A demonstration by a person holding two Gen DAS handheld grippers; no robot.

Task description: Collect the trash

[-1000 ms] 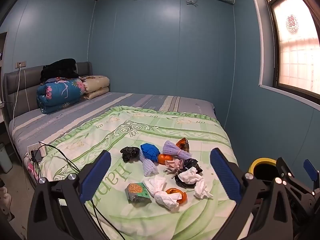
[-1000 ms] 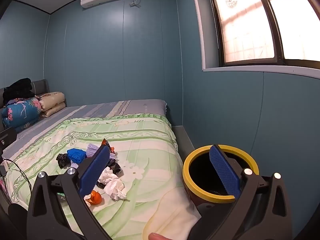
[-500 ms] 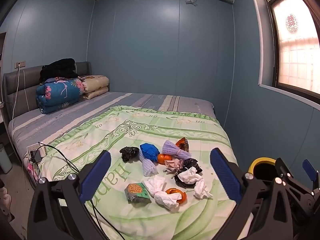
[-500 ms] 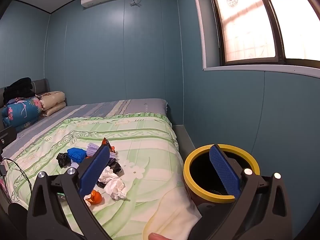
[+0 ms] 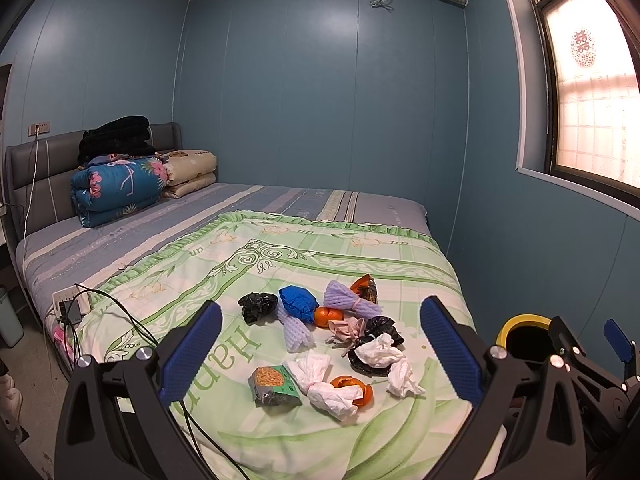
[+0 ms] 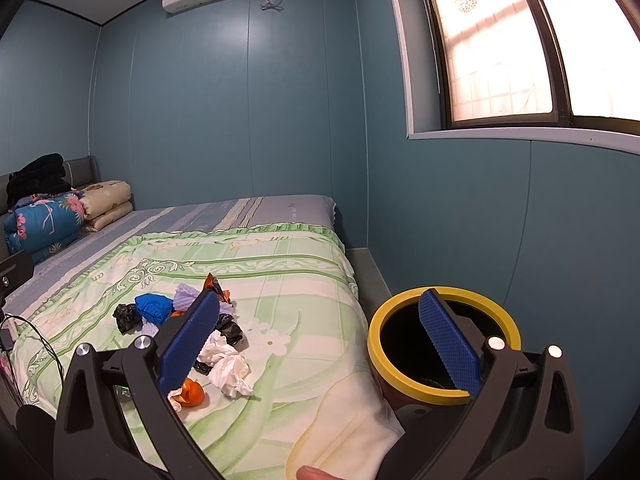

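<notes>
- On the near end of the bed (image 5: 280, 208), on a green flowered quilt (image 5: 304, 264), lay a loose heap of trash, all of it close together.
- The left claw (image 5: 320, 348) hung above the foot of the bed with its blue pads spread wide and nothing between them; the heap showed in the gap.
- At the far side of the heap sat a black crumpled bag (image 5: 258, 306), a blue wad (image 5: 298, 303) just right of it, two pale purple foam nets (image 5: 298, 334), an orange (image 5: 329, 317) touching the blue wad, and an orange-and-black wrapper (image 5: 365, 287).
- In the middle lay a pink scrap (image 5: 346, 328) and a black plastic piece (image 5: 382, 326), with a white tissue (image 5: 378, 353) resting on dark plastic.
- Nearest the left camera lay a green snack packet (image 5: 274, 385), a twisted white tissue (image 5: 320, 380) touching a curl of orange peel (image 5: 352, 389), and another crumpled tissue (image 5: 403, 376) to the right.
- The right claw (image 6: 320, 338) also stood wide and empty, held over the right edge of the bed.
- A yellow-rimmed bin (image 6: 400, 376) stood on the floor just beside the bed's right side, near the blue wall; its inside was dark, and its contents could not be made out.
- A fingertip (image 6: 314, 472) showed at the bottom edge of the right view.
- At the head of the bed sat folded bedding (image 5: 120, 188) with dark clothes (image 5: 116, 138) piled on top.
- A power strip and cables (image 5: 72, 304) lay on the left edge of the bed.
</notes>
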